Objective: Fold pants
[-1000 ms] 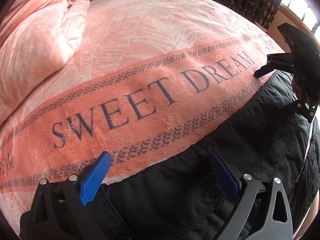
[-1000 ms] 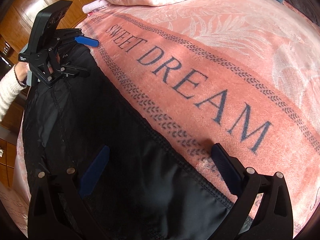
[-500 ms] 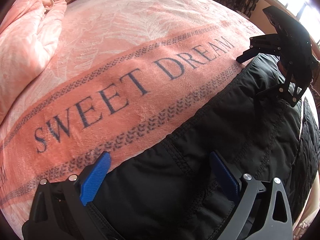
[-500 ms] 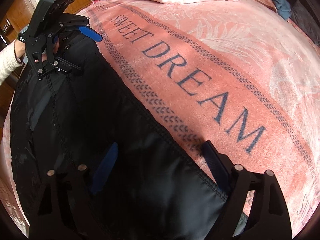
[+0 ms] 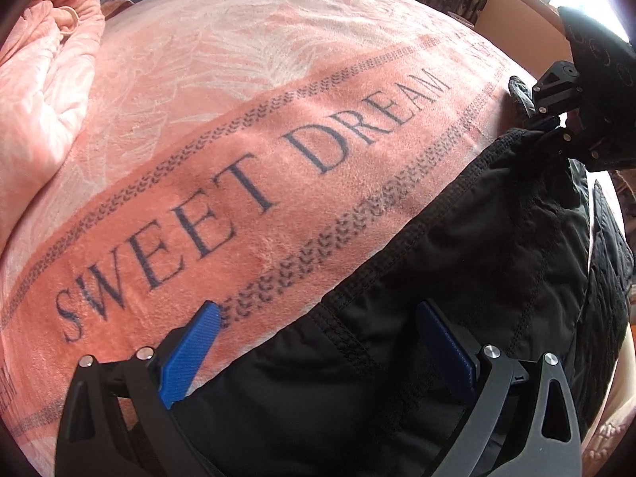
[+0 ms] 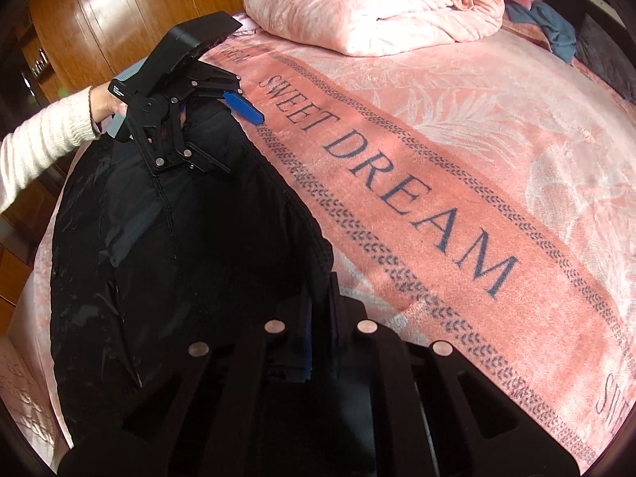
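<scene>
In the left wrist view the black pants lie stretched along the near edge of the bed, on a pink blanket printed with "SWEET DREAM", which gives them a broad flat surface to be folded on. The left tool stands wide, its blue pads straddling the stitched edge of the cloth, one pad over the blanket and the other over the pants; it seems poised to take that edge but has not gripped it. At the far end the right tool has closed on a bunched bit of the fabric, so the pants rise into a small peak there. A rumpled pink quilt sits heaped at the far left, clear of the work. In the right wrist view the right tool shows its fingers drawn narrow together on a fold of the pants, likely a corner held so the end can be lifted over. Across the garment the left tool, held by a hand in a cream sleeve, hangs open over the other end. Holding both ends would keep the cloth taut and the fold even.
</scene>
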Available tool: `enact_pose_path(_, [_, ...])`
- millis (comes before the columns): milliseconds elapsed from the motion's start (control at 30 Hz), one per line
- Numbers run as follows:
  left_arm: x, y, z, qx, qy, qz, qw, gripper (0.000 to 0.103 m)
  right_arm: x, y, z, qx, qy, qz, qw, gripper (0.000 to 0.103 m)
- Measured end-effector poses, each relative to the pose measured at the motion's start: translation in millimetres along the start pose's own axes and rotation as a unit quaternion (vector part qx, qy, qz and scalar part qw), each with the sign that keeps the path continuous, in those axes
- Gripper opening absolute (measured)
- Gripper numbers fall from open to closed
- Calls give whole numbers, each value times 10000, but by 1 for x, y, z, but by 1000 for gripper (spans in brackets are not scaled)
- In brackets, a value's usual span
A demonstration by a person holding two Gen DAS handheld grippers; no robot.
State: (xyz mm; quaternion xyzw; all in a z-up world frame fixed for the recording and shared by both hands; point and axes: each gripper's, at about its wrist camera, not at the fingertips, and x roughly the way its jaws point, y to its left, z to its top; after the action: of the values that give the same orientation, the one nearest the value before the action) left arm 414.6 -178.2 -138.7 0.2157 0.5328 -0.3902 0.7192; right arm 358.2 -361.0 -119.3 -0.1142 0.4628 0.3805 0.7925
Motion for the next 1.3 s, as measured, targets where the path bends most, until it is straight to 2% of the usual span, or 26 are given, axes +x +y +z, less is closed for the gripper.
enact_pose_path(233, [2, -2, 3, 98, -18, -87, 9999, 100, -19, 12, -2, -167, -244, 57, 9995, 5])
enact_pose_path(367, [-1, -1, 3, -30, -17, -388, 9992, 99, -28, 17, 2, -179, -417, 129, 9989, 5])
enact_pose_path(500, [-5, -3, 2, -84, 61, -619, 9980, 84, -30, 18, 3, -157, -428, 78, 9989, 5])
enact_pose_path(567, [-6, -6, 1, -40, 94, -659, 9978, 72, -28, 18, 3, -126, -439, 41, 9990, 5])
enact_pose_path(633, [-7, -6, -1, -3, 144, -642, 9978, 56, -28, 19, 2, -100, -456, 18, 9989, 5])
enact_pose_path(667, [-8, -6, -2, -8, 182, -648, 9977, 52, -27, 19, 1, -77, -459, 11, 9989, 5])
enact_pose_path(733, [-12, -2, -6, -59, 223, -687, 9974, 36, -27, 19, 1, -60, -474, -14, 9989, 5])
enact_pose_path(833, [-21, 5, -13, -184, 119, -847, 9962, 22, -28, 20, 1, 3, -540, -60, 9985, 6])
enact_pose_path(1000, [-31, 2, -22, -342, -155, -844, 9957, 16, -33, 29, 0, 27, -633, -197, 9978, 6])
enact_pose_path(1300, [-71, -20, -35, -470, -636, -416, 9960, 13, -57, 59, -5, 139, -944, -531, 9940, 6])
